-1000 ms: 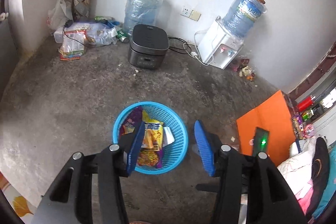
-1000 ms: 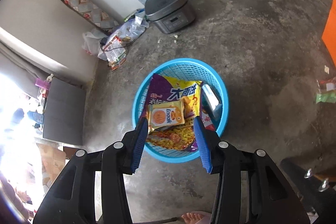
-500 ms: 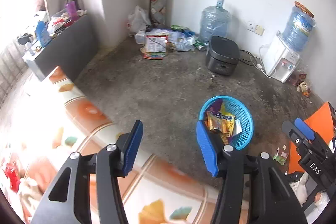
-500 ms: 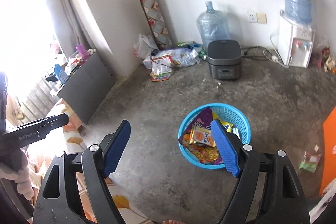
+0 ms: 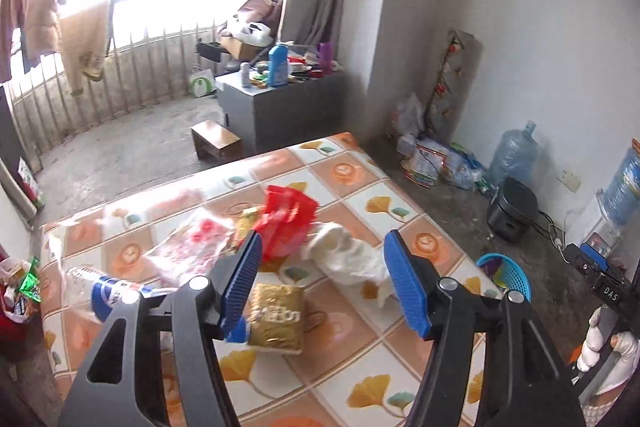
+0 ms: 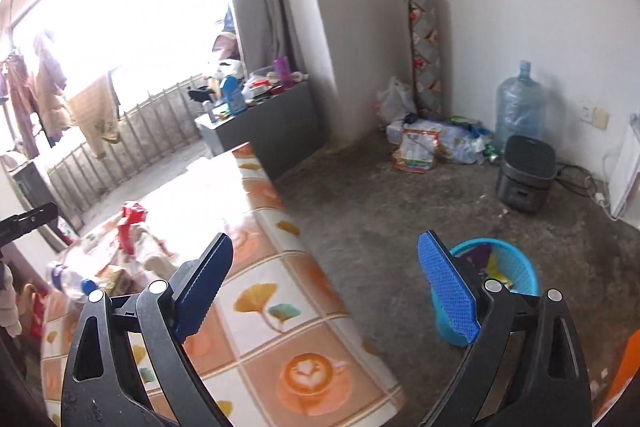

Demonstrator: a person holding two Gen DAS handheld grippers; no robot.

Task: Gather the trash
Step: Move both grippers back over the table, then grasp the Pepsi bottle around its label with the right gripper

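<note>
Both empty, their jaws just opened wider, the left gripper (image 5: 323, 283) and right gripper (image 6: 326, 289) are aimed at the table; the gold packet (image 5: 276, 317) at 6 o'clock of the red wrapper (image 5: 286, 227) is judged light, crinkly, best pinched by an edge.

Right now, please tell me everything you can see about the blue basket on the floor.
The blue basket is a round bin with slotted walls, plastic by its look. It stands upright on the grey concrete floor, beside the edge of the tiled-pattern surface and apart from it. Colourful wrappers lie inside, purple and yellow ones showing. In the left wrist view only its far rim shows. Nothing grips it; the right gripper hangs in front of it, open and empty.
</note>
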